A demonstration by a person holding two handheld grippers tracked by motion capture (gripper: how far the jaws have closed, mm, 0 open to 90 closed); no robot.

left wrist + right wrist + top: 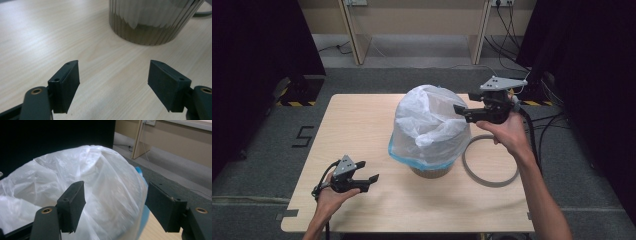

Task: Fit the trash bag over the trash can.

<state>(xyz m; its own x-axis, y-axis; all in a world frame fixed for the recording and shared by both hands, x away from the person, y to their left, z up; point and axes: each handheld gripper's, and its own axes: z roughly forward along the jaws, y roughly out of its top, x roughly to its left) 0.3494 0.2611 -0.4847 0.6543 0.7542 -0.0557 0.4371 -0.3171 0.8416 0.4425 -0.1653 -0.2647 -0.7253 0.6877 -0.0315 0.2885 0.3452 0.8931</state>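
Nearest, the left gripper (371, 181) sits low over the front left of the wooden table (362, 115), its jaws spread wide with only bare wood between them, pointing toward the ribbed base of the bin (147, 32). Farther in, at the table's middle, the bin stands upright with a white plastic bag (429, 125) draped over it and ballooning above its rim, and a grey ring (488, 180) lies flat just beside it on the right. Beyond that, the right gripper (460, 112) hangs raised at the bag's upper right side, jaws wide apart and gripping nothing, the bag's crumpled film just ahead of them.
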